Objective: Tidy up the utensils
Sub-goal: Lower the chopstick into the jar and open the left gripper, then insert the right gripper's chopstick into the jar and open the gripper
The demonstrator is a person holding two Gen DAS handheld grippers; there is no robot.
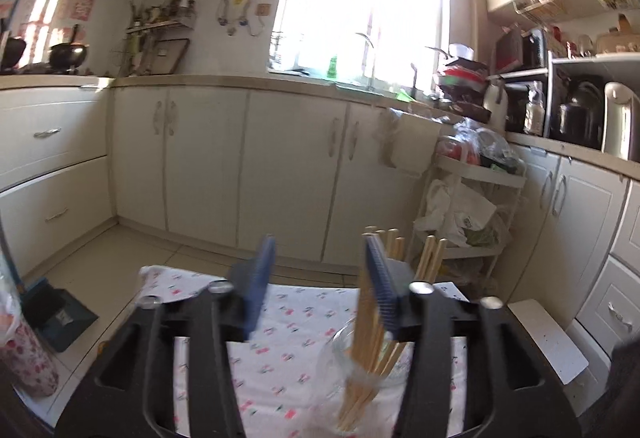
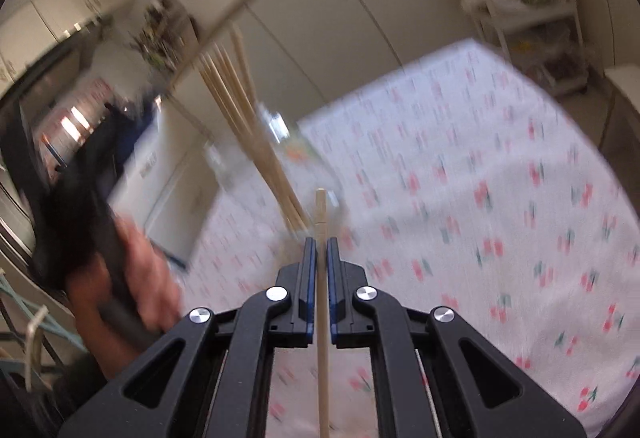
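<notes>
A clear glass jar (image 1: 362, 366) stands on the cherry-print cloth (image 1: 288, 350) and holds several wooden chopsticks (image 1: 370, 338) leaning up to the right. My left gripper (image 1: 320, 278) is open above the cloth, its right finger just in front of the chopsticks, nothing between its jaws. My right gripper (image 2: 320, 250) is shut on a single wooden chopstick (image 2: 321, 302) that runs lengthwise between the fingers, its end poking out toward the blurred jar (image 2: 276, 157) and its chopsticks (image 2: 248, 125).
White kitchen cabinets (image 1: 240, 157) run behind the table. A white trolley (image 1: 472, 205) with bags stands at the right. A floral cup (image 1: 28, 358) stands at the left. In the right wrist view a hand (image 2: 128, 278) holds the other gripper at the left.
</notes>
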